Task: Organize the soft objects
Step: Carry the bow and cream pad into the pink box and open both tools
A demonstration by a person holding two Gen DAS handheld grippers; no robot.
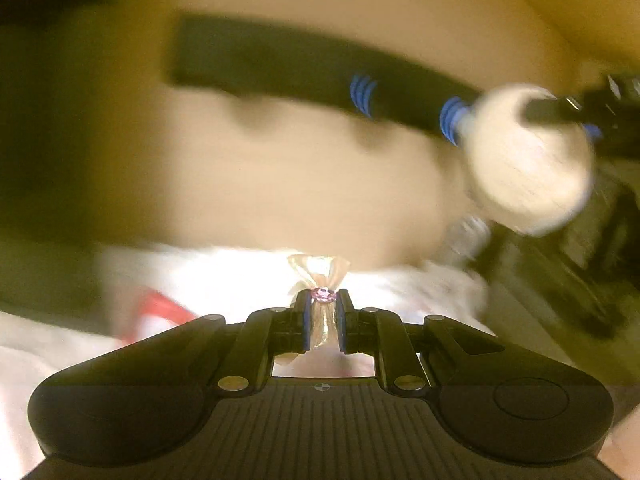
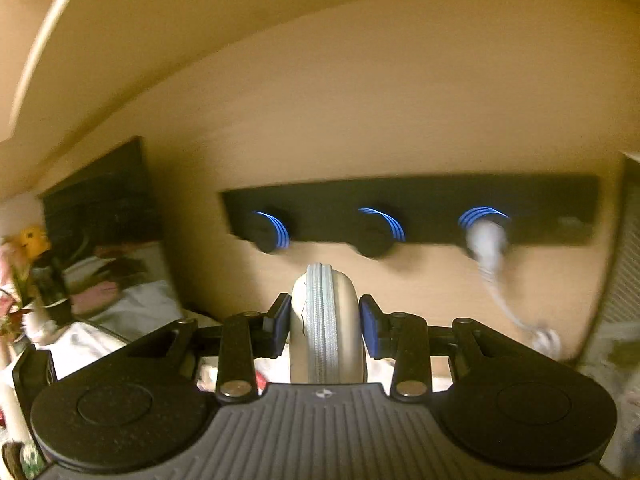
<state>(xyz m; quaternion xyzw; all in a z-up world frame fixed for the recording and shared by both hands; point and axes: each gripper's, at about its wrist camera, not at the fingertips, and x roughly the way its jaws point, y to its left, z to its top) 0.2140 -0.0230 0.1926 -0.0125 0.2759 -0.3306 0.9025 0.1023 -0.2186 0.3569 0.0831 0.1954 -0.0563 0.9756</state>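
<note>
My left gripper (image 1: 323, 300) is shut on a small sheer ribbon bow (image 1: 319, 276) with a pink gem at its knot, held above white fabric (image 1: 224, 280). My right gripper (image 2: 324, 320) is shut on a round cream zippered pouch (image 2: 324, 320), edge-on between the blue pads. In the left wrist view the same pouch (image 1: 528, 160) and right gripper show at the upper right, blurred. A black wall rack (image 2: 412, 210) with blue-ringed pegs hangs ahead; it also shows in the left wrist view (image 1: 304, 64). A white soft item with a cord (image 2: 490, 244) hangs on the rack's right peg.
A tan wall (image 2: 360, 100) fills the background. At the left in the right wrist view are a dark board (image 2: 100, 200), flowers and a yellow toy (image 2: 32, 240), and white cloth (image 2: 132, 308). A ribbed grey surface (image 2: 628, 260) stands at the right edge.
</note>
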